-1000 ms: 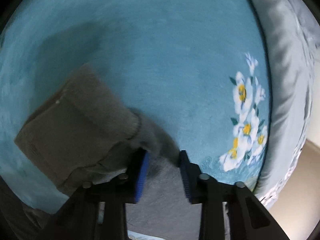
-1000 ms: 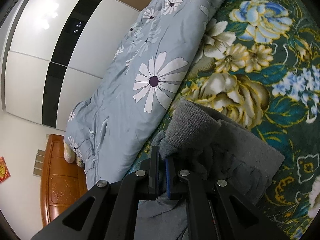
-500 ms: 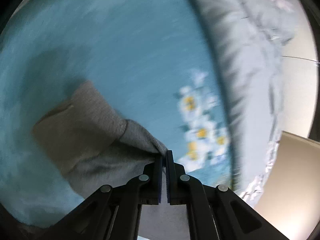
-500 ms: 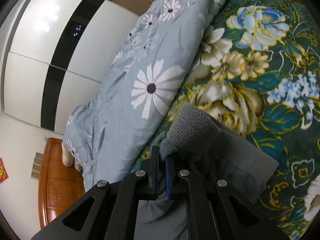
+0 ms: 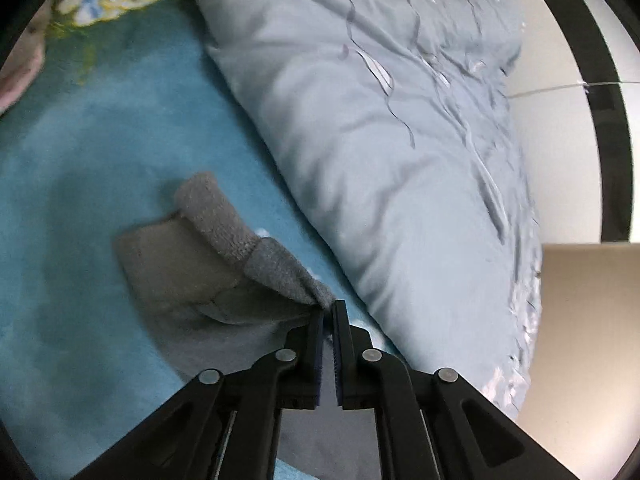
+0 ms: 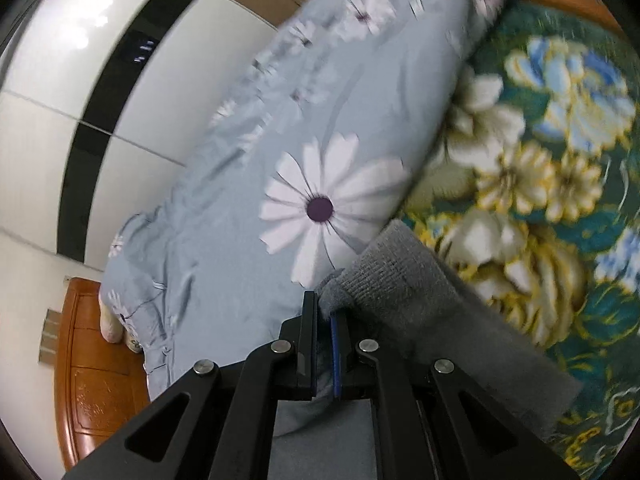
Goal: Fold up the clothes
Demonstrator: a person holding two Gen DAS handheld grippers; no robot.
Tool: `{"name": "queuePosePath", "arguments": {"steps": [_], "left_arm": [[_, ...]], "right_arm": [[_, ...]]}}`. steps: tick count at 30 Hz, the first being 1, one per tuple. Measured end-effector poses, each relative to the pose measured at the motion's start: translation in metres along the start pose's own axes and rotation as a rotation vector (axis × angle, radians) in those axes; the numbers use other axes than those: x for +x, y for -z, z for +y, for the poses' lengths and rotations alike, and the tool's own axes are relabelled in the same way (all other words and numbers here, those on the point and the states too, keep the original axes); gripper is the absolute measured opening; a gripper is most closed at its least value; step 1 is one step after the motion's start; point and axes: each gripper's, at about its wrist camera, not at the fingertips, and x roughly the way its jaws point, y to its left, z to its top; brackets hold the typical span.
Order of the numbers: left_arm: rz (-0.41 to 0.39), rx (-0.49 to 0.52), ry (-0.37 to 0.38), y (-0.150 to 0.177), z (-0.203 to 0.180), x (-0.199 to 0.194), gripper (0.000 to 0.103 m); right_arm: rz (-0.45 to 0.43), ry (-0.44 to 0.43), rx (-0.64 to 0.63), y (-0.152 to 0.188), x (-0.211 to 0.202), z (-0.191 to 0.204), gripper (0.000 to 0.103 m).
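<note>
Quilt: pale blue duvet (image 5: 400,152) with white daisies lay bunched.
Bedspread: teal floral cover (image 6: 560,160).
Wardrobe: glossy white doors (image 6: 60,80), black stripe.
Headboard: orange wood (image 6: 96,380).

bed: teal floral blanket (image 6: 568,184) | quilt: pale blue, daisy print (image 6: 256,264) | wardrobe (image 6: 60,92): glossy white, black stripes | wooden headboard (image 6: 96,376)

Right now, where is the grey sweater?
The grey sweater lies on the teal bedspread, beside the pale blue quilt, pinched by both grippers.
</note>
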Motion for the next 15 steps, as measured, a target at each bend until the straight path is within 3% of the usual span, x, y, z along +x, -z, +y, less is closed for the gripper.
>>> {"name": "queuePosePath", "arguments": {"steps": [2, 3, 4, 6, 7, 11, 13, 15], "left_arm": [[0.017, 0.033, 0.045, 0.007, 0.000, 0.001, 0.026], [0.019, 0.049, 0.050, 0.004, -0.007, -0.009, 0.046], [0.013, 0.070, 0.061, 0.008, -0.011, -0.014, 0.057], [0.008, 0.106, 0.094, 0.015, -0.019, -0.019, 0.059], [0.009, 0.120, 0.116, 0.018, -0.023, -0.020, 0.061], [0.045, 0.180, 0.193, 0.070, -0.019, -0.031, 0.065], [0.061, 0.205, 0.188, 0.097, -0.017, -0.023, 0.066], [0.076, 0.229, 0.181, 0.124, -0.014, -0.014, 0.066]], "right_arm": [[0.023, 0.006, 0.014, 0.004, 0.012, -0.004, 0.008], [0.030, 0.000, 0.008, 0.006, 0.014, -0.005, 0.008], [0.036, -0.010, 0.002, 0.008, 0.014, -0.005, 0.013], [0.042, -0.040, -0.010, 0.013, 0.008, -0.004, 0.037], [0.045, -0.054, -0.016, 0.015, 0.005, -0.004, 0.056], [0.025, -0.077, -0.091, 0.031, -0.026, 0.000, 0.059], [0.021, -0.036, -0.178, 0.051, -0.046, 0.006, 0.059], [0.091, -0.022, -0.295, 0.092, -0.051, 0.014, 0.059]]}}
